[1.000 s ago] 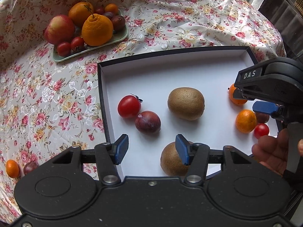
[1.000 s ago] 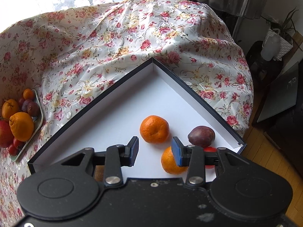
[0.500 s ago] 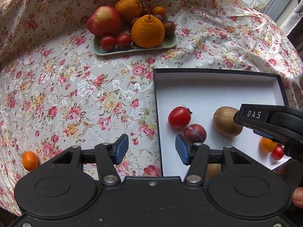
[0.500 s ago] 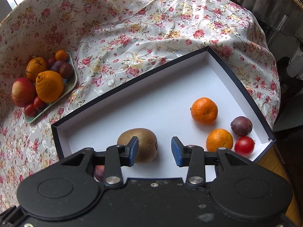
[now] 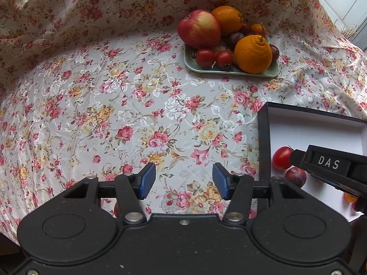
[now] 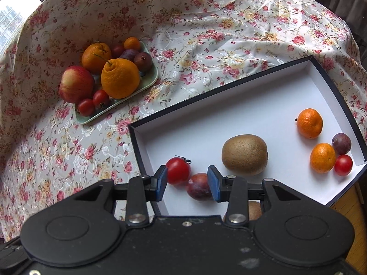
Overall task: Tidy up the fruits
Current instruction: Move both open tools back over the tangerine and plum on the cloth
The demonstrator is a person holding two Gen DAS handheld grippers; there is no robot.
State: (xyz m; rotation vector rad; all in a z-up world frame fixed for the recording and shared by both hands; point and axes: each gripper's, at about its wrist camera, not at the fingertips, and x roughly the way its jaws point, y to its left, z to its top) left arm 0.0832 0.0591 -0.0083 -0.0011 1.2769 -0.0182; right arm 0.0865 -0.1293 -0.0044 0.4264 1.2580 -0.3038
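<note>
Floral tabletop (image 5: 137,105) is carrying the black box (image 6: 263,87) w/ white floor, holding kiwi (image 6: 245,154), tomato (image 6: 178,170) & plum (image 6: 198,186); green plate (image 5: 231,70) is sitting apart. I'm holding left hand-held gripper (image 5: 181,181) & right hand-held gripper (image 6: 187,183) released, grasping nothing

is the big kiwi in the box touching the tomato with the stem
No, the kiwi lies apart from the tomato, with bare white box floor between them.
</note>
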